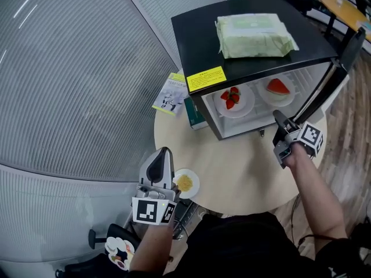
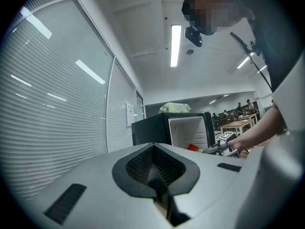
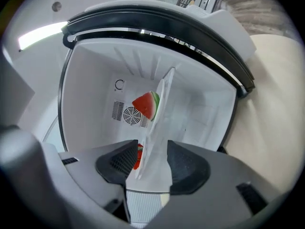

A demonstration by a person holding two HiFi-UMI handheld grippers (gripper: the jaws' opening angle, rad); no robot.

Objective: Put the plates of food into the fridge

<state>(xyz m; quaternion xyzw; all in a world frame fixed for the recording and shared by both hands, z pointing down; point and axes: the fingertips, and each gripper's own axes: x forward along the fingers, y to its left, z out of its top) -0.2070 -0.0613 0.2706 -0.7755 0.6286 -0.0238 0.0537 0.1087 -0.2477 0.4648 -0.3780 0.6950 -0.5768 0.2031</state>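
Far left: slatted glass wall (image 1: 69, 68), finely ribbed. left gripper (image 1: 162, 157) sits near-left at the table edge, pointing level. Its claw is clenched on nothing, with the meshed black pads (image 2: 140, 163) meeting. Just right of it is the small plate (image 1: 186, 183) on the round beige table (image 1: 243, 172). It's white and round with yellow food heaped in the centre, and it is outside the fridge. Further back, left of the fridge, a booklet (image 1: 170, 93) lies flat and a green book (image 1: 195, 113) lies just beside the fridge's left wall. fridge (image 1: 232, 45): black box with a smooth white liner, opening toward the near side. A yellow label (image 1: 206, 79) is on its top near-left edge and a soft green pack (image 1: 255, 35) lies on top. Inside, both flat on the floor, are the strawberry plate (image 1: 233, 101) on the left and the watermelon plate (image 1: 277, 90) on the right, close but apart. Both are discs, so no long axis. The wedge stands rind down. right gripper (image 1: 280, 120) is at the opening, turned on its side, claw released. Its pads sit either side of the watermelon plate's near rim, with a gap showing on one side. door (image 1: 342, 68) hangs open at far right, near that gripper.
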